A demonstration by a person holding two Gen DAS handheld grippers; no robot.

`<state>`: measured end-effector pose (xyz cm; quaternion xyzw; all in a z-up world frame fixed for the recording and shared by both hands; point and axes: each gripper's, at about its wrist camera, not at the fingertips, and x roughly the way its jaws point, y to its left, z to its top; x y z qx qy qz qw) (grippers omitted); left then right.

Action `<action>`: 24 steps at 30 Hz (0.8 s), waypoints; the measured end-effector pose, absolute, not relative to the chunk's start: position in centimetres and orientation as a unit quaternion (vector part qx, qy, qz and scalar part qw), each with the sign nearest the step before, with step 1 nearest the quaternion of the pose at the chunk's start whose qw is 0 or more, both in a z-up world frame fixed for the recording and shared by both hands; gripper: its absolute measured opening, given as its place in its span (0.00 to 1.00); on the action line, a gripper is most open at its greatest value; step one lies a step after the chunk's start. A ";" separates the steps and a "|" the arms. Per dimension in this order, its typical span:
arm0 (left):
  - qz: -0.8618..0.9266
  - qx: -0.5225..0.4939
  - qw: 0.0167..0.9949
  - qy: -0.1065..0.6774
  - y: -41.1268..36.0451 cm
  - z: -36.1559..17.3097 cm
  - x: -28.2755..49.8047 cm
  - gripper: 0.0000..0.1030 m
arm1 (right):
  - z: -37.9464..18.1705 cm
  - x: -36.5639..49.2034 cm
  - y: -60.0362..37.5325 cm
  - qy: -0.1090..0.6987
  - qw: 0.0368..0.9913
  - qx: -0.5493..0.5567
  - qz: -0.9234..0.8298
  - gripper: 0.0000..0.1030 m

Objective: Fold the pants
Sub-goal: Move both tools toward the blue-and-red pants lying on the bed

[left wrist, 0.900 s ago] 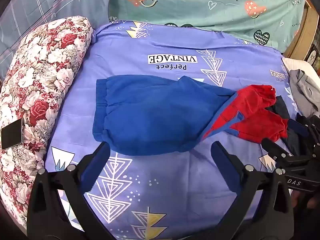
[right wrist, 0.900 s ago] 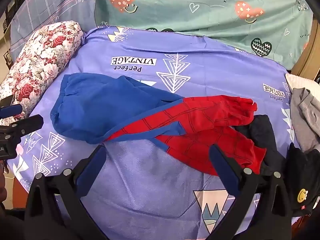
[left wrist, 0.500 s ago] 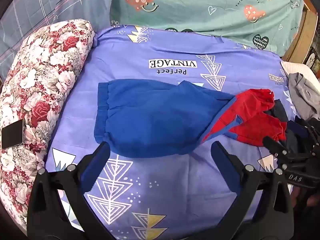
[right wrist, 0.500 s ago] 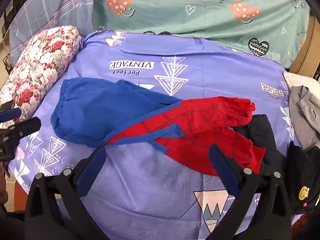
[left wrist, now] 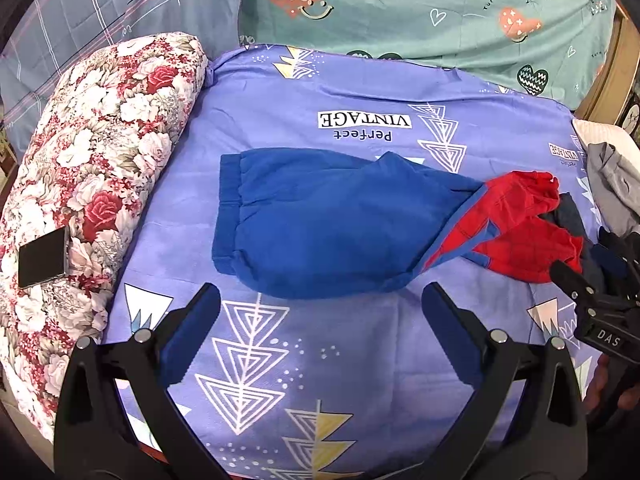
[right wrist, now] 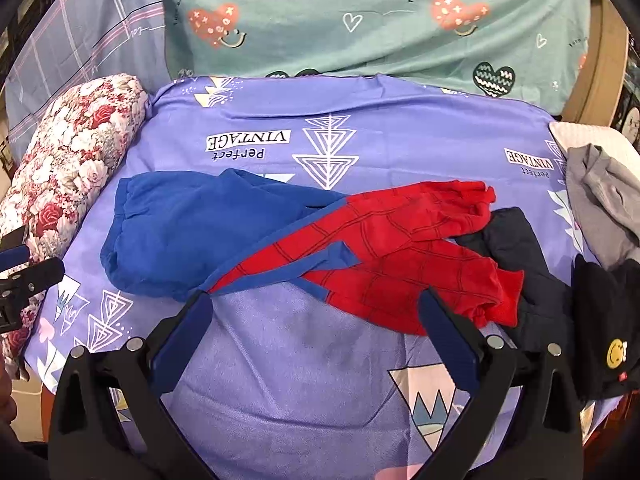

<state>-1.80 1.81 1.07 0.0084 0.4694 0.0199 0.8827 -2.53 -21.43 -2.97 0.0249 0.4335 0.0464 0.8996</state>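
The blue and red pants (left wrist: 328, 224) lie flat on the purple sheet (left wrist: 344, 360), waistband to the left, red web-print legs (right wrist: 404, 252) to the right. My left gripper (left wrist: 320, 304) is open and empty, hovering just short of the pants' near edge at the blue part. My right gripper (right wrist: 316, 312) is open and empty, just short of the near edge where blue meets red. The right gripper also shows at the right edge of the left wrist view (left wrist: 600, 312). The left gripper shows at the left edge of the right wrist view (right wrist: 24, 280).
A floral pillow (left wrist: 88, 168) with a phone (left wrist: 44, 256) on it lies to the left. Dark clothes (right wrist: 520, 256) and a grey garment (right wrist: 600, 200) lie at the right. A black item with a smiley patch (right wrist: 608, 340) sits at the right edge. A teal cover (right wrist: 360, 20) hangs behind.
Both grippers have drawn back a little toward the near side and stayed open. The pants have not moved.
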 end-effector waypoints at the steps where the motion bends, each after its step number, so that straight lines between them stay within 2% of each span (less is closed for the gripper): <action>1: 0.021 0.009 0.883 0.469 1.9 1.1 -1.8 0.98 | -3.0 -2.6 -21.4 0.434 0.900 0.026 0.045 0.99; 10: 0.020 -0.002 0.881 0.473 2.5 0.8 -1.3 0.98 | -3.0 -2.9 -19.9 0.439 0.897 0.022 0.039 0.99; 24: -0.019 0.003 0.876 0.481 4.7 0.5 0.8 0.98 | -0.1 -2.7 -15.2 0.426 0.904 0.017 -0.005 0.99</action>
